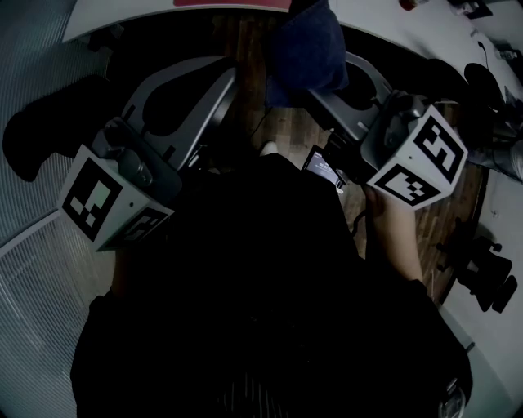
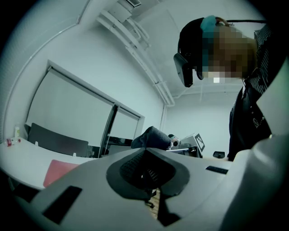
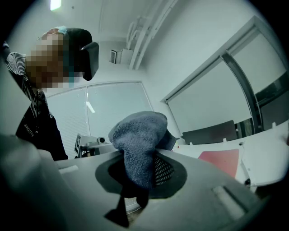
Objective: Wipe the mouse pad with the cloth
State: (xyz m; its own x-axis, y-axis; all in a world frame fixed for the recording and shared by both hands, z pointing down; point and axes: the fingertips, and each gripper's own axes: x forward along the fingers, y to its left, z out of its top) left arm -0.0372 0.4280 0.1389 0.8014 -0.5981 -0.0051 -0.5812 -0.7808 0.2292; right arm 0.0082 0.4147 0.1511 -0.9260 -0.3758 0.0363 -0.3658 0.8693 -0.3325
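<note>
In the head view, your right gripper [image 1: 337, 82] carries the cloth [image 1: 306, 45], well apart from the red mouse pad [image 1: 233, 2] on the bench [image 1: 122, 12]. In the left gripper view, your left gripper [image 2: 146, 176] is closed and empty. In the right gripper view, the jaws clamp the cloth; wiping looks unstarted.
</note>
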